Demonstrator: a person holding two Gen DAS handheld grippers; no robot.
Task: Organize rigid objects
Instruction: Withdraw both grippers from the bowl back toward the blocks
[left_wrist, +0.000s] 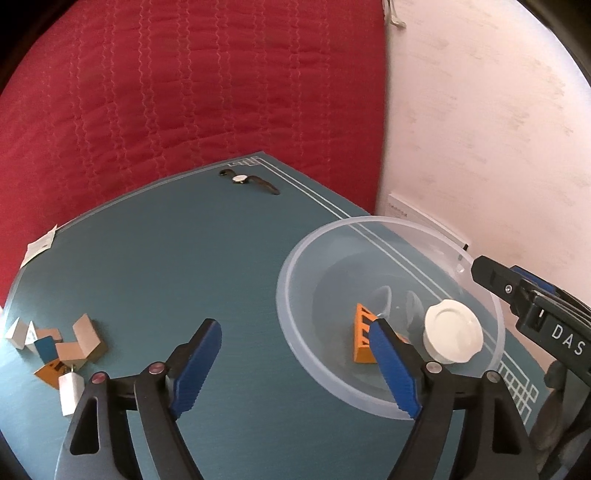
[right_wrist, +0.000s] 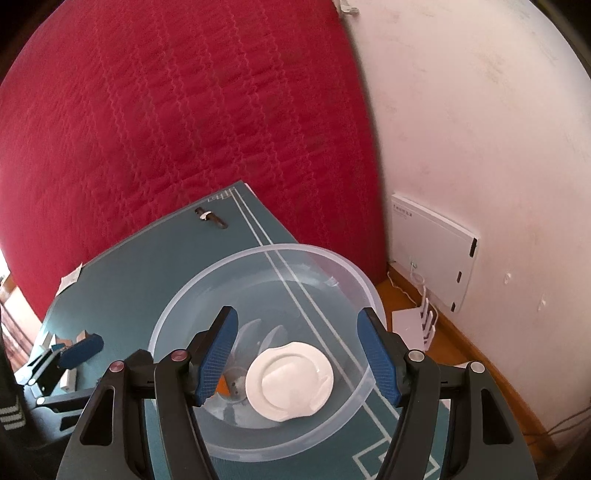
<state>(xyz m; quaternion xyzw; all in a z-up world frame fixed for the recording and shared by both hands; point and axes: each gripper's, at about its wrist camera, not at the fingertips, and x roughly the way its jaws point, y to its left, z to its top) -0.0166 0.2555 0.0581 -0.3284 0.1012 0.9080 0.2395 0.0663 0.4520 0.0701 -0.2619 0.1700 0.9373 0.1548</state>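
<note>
Left gripper (left_wrist: 295, 365) stands wide open and empty beside the clear bowl (left_wrist: 295, 258), lower right, which holds an orange block (left_wrist: 360, 341) and white cap (left_wrist: 452, 328). Right gripper (right_wrist: 297, 354) hangs open over the bowl, holding nothing. Loose blocks (left_wrist: 70, 345) remain lower left. Risk: a finger clipping the rim could tip the light bowl.

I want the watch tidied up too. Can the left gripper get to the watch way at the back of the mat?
Probably yes. The left gripper is open and empty, and the teal mat between it and the wristwatch is bare. The clear bowl sits off to the right, out of that path.
</note>
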